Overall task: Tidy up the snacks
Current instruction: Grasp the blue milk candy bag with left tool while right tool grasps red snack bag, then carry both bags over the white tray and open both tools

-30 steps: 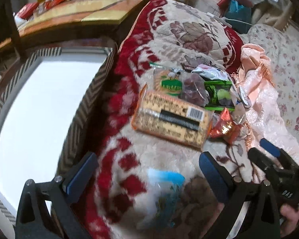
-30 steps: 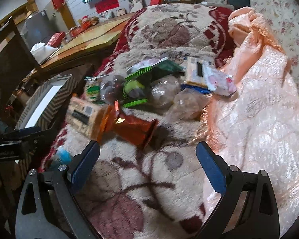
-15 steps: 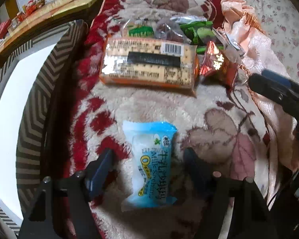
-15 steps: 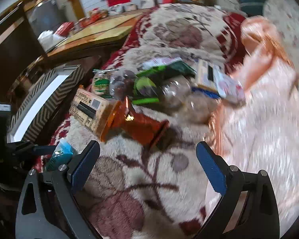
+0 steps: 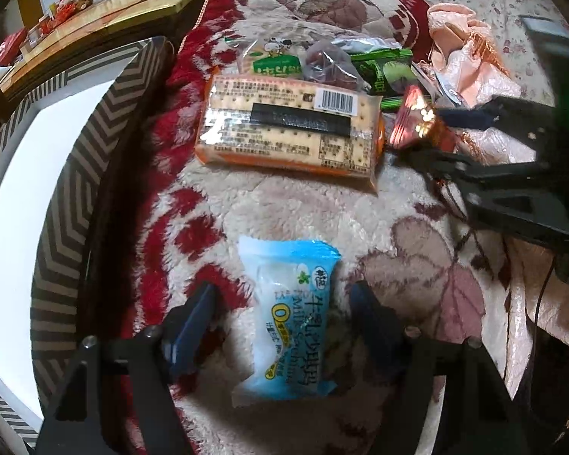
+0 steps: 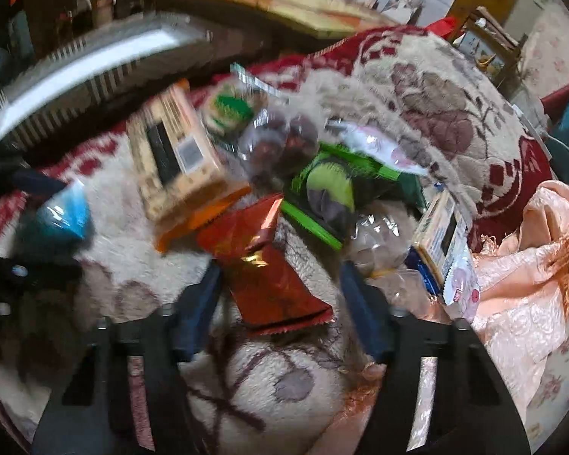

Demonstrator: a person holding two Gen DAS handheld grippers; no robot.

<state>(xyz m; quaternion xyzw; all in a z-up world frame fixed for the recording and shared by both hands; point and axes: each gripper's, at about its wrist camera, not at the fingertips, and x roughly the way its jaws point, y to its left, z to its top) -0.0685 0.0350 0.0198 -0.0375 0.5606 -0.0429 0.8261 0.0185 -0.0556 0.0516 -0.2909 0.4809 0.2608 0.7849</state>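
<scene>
**Both tongs closing on slippery packets**

Left tongs (image 5: 282,305) had just narrowed, half open around the blue packet (image 5: 289,316) on the blanket (image 5: 417,265), pads not touching. Right tongs (image 6: 280,295) had just closed in beside the red packet (image 6: 269,265), no grip visible. Either could slip or crumple. Counted: one cracker pack (image 5: 290,125), one tray (image 5: 76,151) beyond the left tongs.

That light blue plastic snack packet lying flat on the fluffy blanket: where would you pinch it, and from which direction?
Probably across its narrow middle, coming from above. The light blue plastic snack packet lies flat, long axis running away from the left gripper, whose fingers already straddle its long sides. The crimped ends look floppier.
</scene>
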